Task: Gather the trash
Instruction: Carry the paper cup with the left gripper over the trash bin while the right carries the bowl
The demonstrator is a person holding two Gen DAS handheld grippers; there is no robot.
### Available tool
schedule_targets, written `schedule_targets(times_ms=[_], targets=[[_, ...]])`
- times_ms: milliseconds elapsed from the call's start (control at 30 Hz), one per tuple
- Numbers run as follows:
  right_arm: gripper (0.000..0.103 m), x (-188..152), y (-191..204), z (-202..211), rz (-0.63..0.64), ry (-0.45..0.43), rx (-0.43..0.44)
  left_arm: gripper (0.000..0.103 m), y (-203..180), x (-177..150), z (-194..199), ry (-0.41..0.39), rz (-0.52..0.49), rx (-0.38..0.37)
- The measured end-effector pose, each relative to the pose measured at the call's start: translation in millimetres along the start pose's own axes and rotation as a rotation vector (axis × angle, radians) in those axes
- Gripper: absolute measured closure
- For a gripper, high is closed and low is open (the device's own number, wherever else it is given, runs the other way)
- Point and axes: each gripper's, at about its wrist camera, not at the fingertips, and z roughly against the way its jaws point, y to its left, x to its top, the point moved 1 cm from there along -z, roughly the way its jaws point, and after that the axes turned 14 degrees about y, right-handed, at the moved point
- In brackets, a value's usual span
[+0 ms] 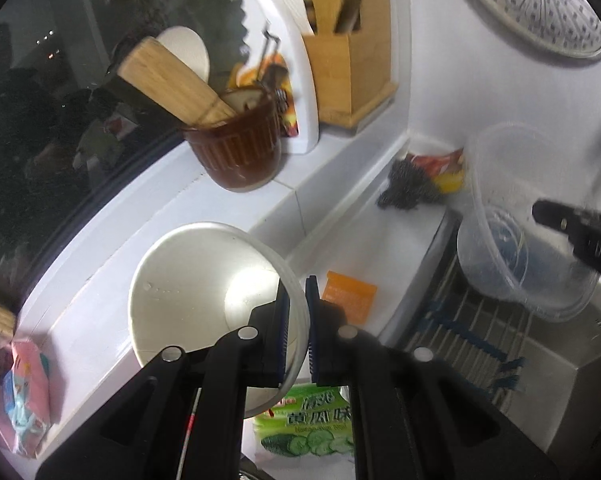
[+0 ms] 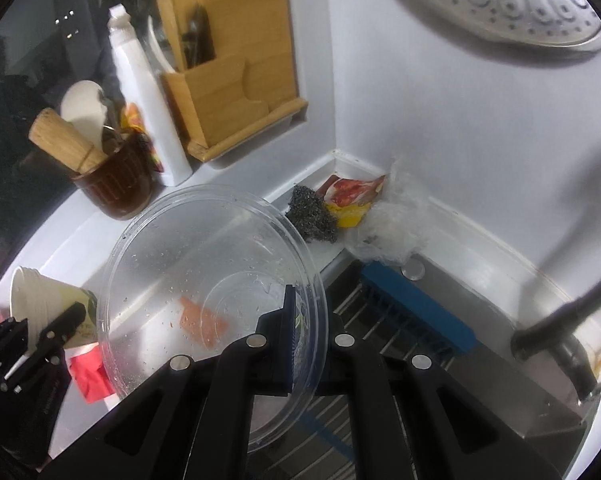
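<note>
Left gripper (image 1: 298, 328) clamps one paper bowl (image 1: 204, 292); right gripper (image 2: 306, 336) one clear tub (image 2: 204, 280).

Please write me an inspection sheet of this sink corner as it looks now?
Surface: white counter beside a steel sink with a wire rack.
Job's things: white paper bowl; clear round plastic container.
Clutter: orange wrapper, green cucumber-print packet, dark steel scourer, crumpled clear bag.
Grippers: left hand-held gripper clamps the bowl's rim; right hand-held gripper clamps the container's rim.
Cables: nothing seen.
Surroundings: brown ribbed utensil pot, bamboo knife block, dark window.
</note>
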Motion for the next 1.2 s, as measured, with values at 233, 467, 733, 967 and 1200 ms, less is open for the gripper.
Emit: schedule_targets(times_ms=[233,467,733,967,1200], targets=[[0.099,-26,15,40,0.031,-0.041,-0.021,0.094,21,-18,37,-0.037,0.033,-0.037],[0.099,-61,40,81,0.057,-0.088,-0.006,0.094,47,-43,79,-0.09,0.072,-0.052],[0.099,-109,87,112,0.131,-0.102,0.011,0.094,87,-90,114,-0.126,0.131,-0.043],[0.099,-154,143,135,0.217,-0.114,0.044,0.094,138,-146,134,-0.124,0.22,-0.012],[0.099,-201,213,143,0.344,-0.087,0.093,0.094,197,-215,146,-0.101,0.315,0.042]])
